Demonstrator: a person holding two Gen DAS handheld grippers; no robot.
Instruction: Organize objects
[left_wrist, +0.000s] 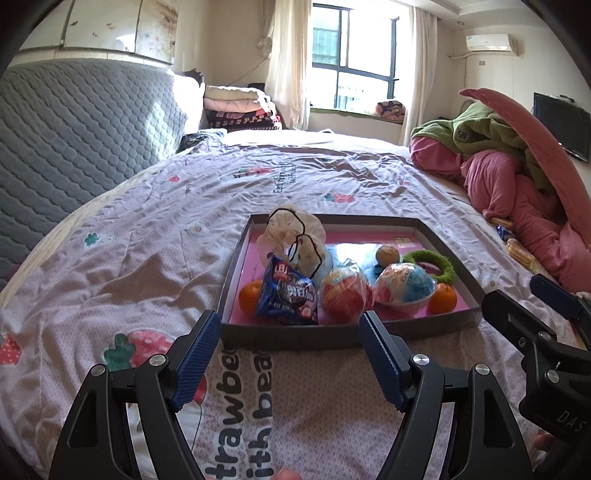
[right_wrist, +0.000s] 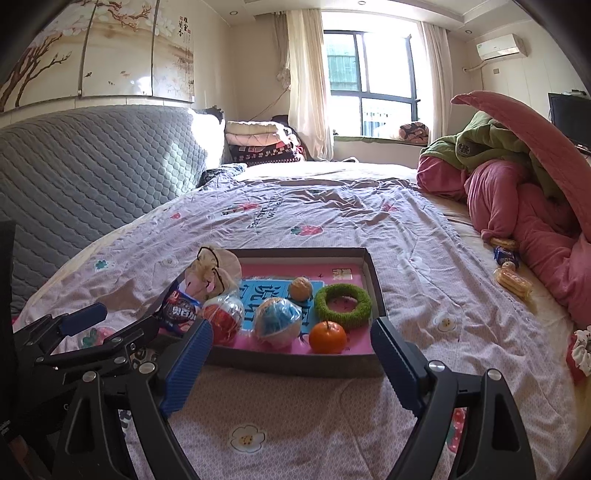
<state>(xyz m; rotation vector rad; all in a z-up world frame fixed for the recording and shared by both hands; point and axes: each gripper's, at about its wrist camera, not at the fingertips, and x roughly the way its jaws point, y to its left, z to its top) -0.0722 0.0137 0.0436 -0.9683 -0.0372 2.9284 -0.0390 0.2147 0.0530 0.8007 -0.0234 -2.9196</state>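
Note:
A shallow grey box with a pink floor (left_wrist: 351, 338) (right_wrist: 376, 280) lies on the bed. It holds a blue cookie packet (left_wrist: 288, 295) (right_wrist: 179, 312), a red wrapped ball (left_wrist: 345, 297) (right_wrist: 223, 317), a blue and pink wrapped ball (left_wrist: 404, 288) (right_wrist: 279, 319), two oranges (left_wrist: 443, 297) (right_wrist: 328, 336), a green ring (left_wrist: 428, 264) (right_wrist: 342, 300), a walnut (left_wrist: 387, 254) (right_wrist: 301, 288) and clear bags (left_wrist: 295, 230). My left gripper (left_wrist: 288, 356) is open and empty in front of the box. My right gripper (right_wrist: 291, 363) is open and empty at the box's near edge.
Wrapped snacks (right_wrist: 511, 278) (left_wrist: 519, 251) and a blue packet (right_wrist: 506, 254) lie on the bed to the right, beside a pile of pink and green bedding (right_wrist: 524, 206). A grey quilted headboard (right_wrist: 92, 166) stands at the left. A scrunchie (right_wrist: 581, 352) lies at far right.

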